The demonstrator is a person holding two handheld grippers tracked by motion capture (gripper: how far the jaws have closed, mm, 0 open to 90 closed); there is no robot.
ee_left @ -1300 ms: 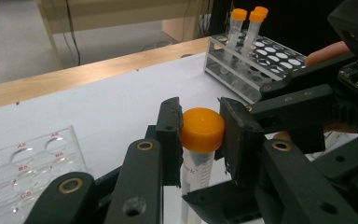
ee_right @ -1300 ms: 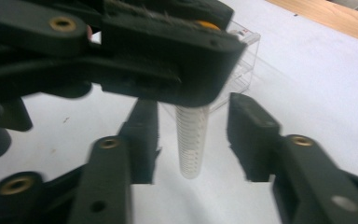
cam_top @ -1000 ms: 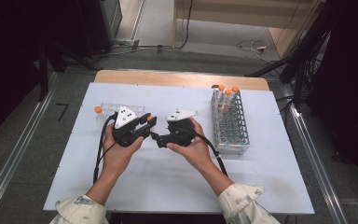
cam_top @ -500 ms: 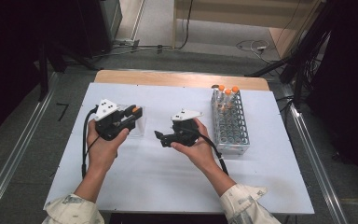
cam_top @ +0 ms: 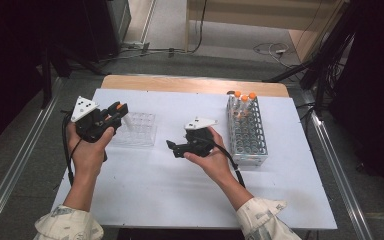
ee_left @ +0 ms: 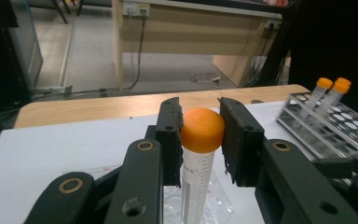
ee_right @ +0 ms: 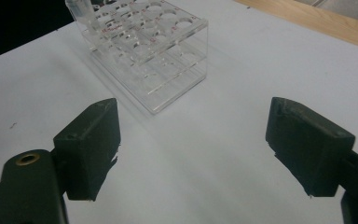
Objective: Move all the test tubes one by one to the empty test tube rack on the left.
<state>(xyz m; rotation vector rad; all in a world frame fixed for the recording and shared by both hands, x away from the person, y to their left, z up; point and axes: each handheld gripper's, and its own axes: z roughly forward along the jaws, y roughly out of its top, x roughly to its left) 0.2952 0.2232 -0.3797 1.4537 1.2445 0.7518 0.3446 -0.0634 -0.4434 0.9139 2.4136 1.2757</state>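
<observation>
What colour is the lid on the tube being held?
Orange: the clear plastic tube's round cap is bright orange, clearest in the left gripper view.

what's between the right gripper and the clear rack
Nothing: in the right gripper view, bare white table runs from the open right gripper to the clear rack.

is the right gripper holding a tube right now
No, the right gripper stands wide open over the bare white table, with nothing between its jaws.
</observation>
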